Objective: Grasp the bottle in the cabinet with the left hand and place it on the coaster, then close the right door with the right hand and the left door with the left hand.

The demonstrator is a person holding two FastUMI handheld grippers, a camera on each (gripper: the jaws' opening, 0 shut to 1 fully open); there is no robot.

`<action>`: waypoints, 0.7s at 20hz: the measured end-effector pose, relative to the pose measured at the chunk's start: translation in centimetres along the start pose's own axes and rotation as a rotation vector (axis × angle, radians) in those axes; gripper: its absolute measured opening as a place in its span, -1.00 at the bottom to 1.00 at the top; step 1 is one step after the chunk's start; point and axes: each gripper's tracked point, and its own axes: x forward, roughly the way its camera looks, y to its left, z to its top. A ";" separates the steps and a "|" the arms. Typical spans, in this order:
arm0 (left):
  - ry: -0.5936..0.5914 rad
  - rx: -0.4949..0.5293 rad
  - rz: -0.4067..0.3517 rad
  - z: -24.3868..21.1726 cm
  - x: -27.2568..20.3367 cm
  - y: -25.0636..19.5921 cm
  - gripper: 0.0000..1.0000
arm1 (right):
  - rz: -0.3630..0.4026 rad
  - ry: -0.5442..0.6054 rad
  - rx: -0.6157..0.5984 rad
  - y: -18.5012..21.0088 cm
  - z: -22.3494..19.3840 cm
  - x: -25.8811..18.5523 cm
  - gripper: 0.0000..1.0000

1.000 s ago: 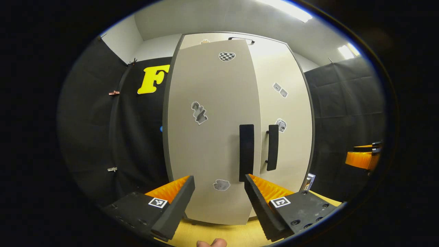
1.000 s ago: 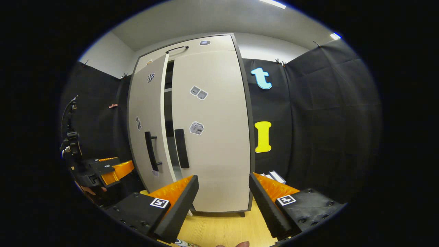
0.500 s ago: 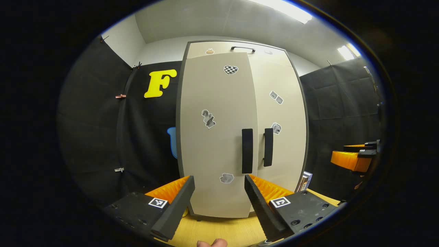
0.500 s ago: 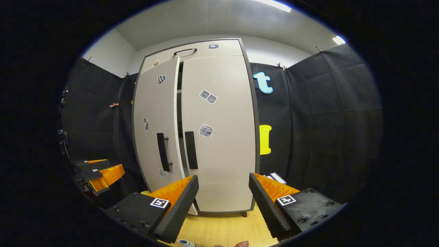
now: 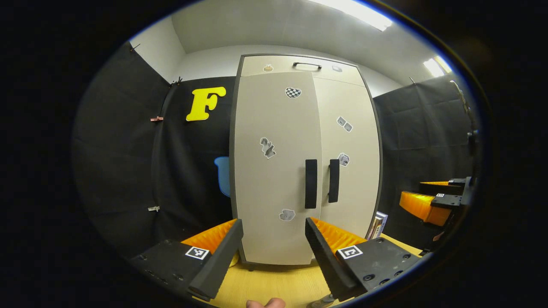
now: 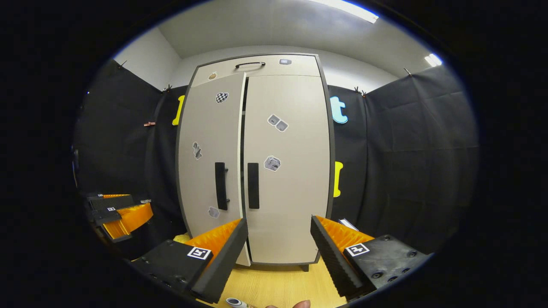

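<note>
Cabinet (image 6: 257,171) centre frame; left door (image 6: 212,171) slightly ajar, right door (image 6: 287,171) flush. Left gripper (image 5: 274,252) and right gripper (image 6: 278,252) spread, empty, lower centre.

The cabinet (image 6: 257,171) is standing on the tabletop (image 6: 282,286) ahead of both pairs of fingers. In the right gripper view its left door (image 6: 212,167) is sitting slightly ajar beside the right door (image 6: 287,171), and the left gripper (image 6: 122,214) is hanging far left of the fingers (image 6: 222,256). A bottle top (image 6: 233,302) is peeking up just below them.
</note>
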 end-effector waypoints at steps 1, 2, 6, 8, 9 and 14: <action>0.003 0.001 -0.002 -0.1 -0.2 0.0 0.87 | 0.000 -0.002 -0.003 0.1 0.0 -0.1 0.94; 0.004 0.002 -0.001 -0.1 -0.4 0.2 0.87 | 0.000 0.000 -0.008 0.2 -0.1 -0.1 0.94; 0.009 0.002 0.001 -0.2 -0.5 0.4 0.87 | 0.001 0.001 0.002 0.4 -0.1 0.0 0.92; 0.008 -0.003 0.002 -0.1 -0.7 0.6 0.87 | 0.001 0.001 0.001 0.4 -0.1 -0.1 0.92; 0.008 -0.005 0.003 -0.1 -0.7 0.7 0.87 | 0.002 0.003 -0.002 0.4 -0.1 0.0 0.92; -0.002 0.005 0.014 0.2 -0.6 1.1 0.87 | 0.008 0.004 -0.003 0.7 -0.1 0.0 0.92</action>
